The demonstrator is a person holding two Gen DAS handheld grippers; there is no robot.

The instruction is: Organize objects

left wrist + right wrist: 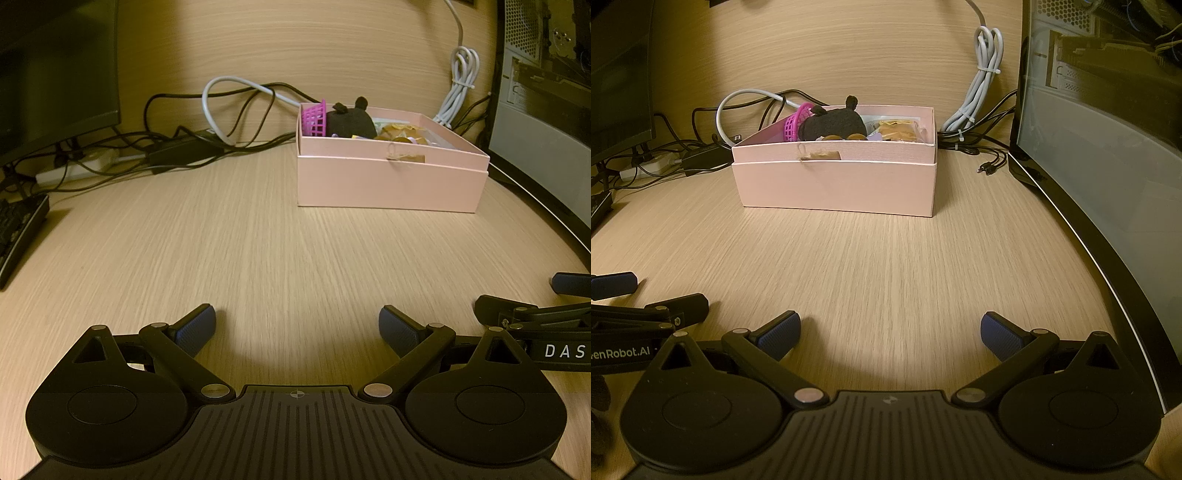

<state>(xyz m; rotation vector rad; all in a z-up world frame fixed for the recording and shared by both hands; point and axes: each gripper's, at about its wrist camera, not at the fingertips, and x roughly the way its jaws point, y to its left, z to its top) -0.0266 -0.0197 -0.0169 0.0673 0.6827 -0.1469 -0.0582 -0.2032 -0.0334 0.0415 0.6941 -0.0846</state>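
I have both tools low over the wooden desk (pixel 886 266), the left gripper (pixel 297 328) and right gripper (pixel 890 332) each with fingers spread wide and nothing between them. The pink box (pixel 836 182) sits well beyond them, near the back wall — inside it a magenta basket (pixel 793 125), a dark plush toy (pixel 834 123) and tan snack packets (pixel 897 130). Cables (pixel 221 110) trail behind the box — a black monitor (pixel 55 74) stands to its left.
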